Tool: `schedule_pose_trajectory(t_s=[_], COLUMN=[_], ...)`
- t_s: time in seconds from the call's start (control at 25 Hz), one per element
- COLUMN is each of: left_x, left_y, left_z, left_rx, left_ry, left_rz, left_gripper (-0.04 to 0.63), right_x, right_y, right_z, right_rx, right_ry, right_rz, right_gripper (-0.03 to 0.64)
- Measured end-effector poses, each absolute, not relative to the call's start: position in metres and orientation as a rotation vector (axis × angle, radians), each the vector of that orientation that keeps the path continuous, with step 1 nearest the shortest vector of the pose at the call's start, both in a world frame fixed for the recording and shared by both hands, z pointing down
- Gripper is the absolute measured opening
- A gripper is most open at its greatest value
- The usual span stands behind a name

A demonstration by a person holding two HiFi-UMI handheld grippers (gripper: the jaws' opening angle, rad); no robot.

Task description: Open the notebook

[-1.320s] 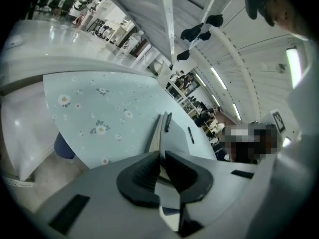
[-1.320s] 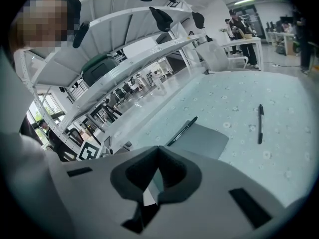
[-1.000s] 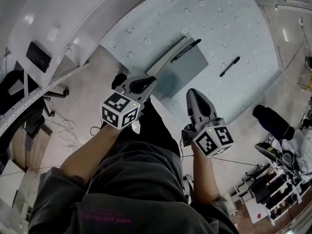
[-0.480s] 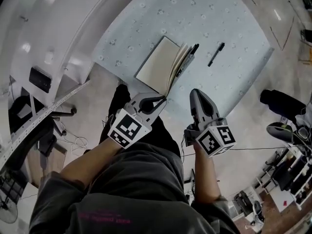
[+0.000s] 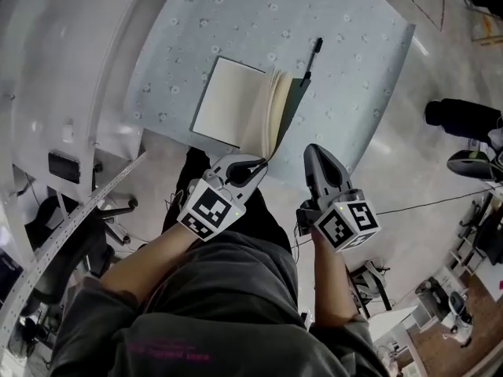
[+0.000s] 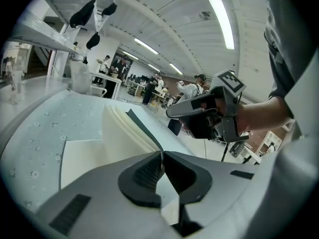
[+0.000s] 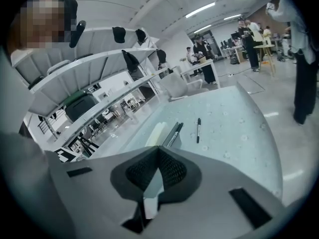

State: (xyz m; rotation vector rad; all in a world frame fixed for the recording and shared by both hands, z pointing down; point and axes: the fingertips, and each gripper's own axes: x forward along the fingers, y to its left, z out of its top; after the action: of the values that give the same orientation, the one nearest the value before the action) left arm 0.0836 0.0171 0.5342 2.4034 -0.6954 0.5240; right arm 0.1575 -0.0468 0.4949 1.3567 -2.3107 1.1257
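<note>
Left gripper (image 5: 259,163) pinches the upright dark cover of the open notebook (image 5: 228,104) — jaws just tightened; right gripper (image 5: 313,149) closed, empty — just beside.

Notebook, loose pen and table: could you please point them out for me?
notebook (image 5: 229,103), head view, open cream page.
loose pen (image 7: 198,130), right gripper view, mid-barrel.
table (image 5: 354,22), head view, bare patterned top.

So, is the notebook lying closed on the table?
No: the notebook lies open on the table, one blank page flat and the rest of the leaves fanned up.
</note>
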Motion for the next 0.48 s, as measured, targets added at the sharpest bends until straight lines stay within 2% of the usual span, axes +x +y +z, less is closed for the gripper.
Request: schedule_pose_trajectory(t_s=[0.48], left_x=[0.145], left_y=[0.032], left_z=[0.57], left_rx=[2.448], left_ry=[-0.503], left_rz=[0.728], left_gripper=[0.023], right_x=[0.227], right_y=[-0.009], right_z=[0.51], right_rx=[1.573], right_ry=[-2.214], right_rz=[1.217], right_gripper=[0.003])
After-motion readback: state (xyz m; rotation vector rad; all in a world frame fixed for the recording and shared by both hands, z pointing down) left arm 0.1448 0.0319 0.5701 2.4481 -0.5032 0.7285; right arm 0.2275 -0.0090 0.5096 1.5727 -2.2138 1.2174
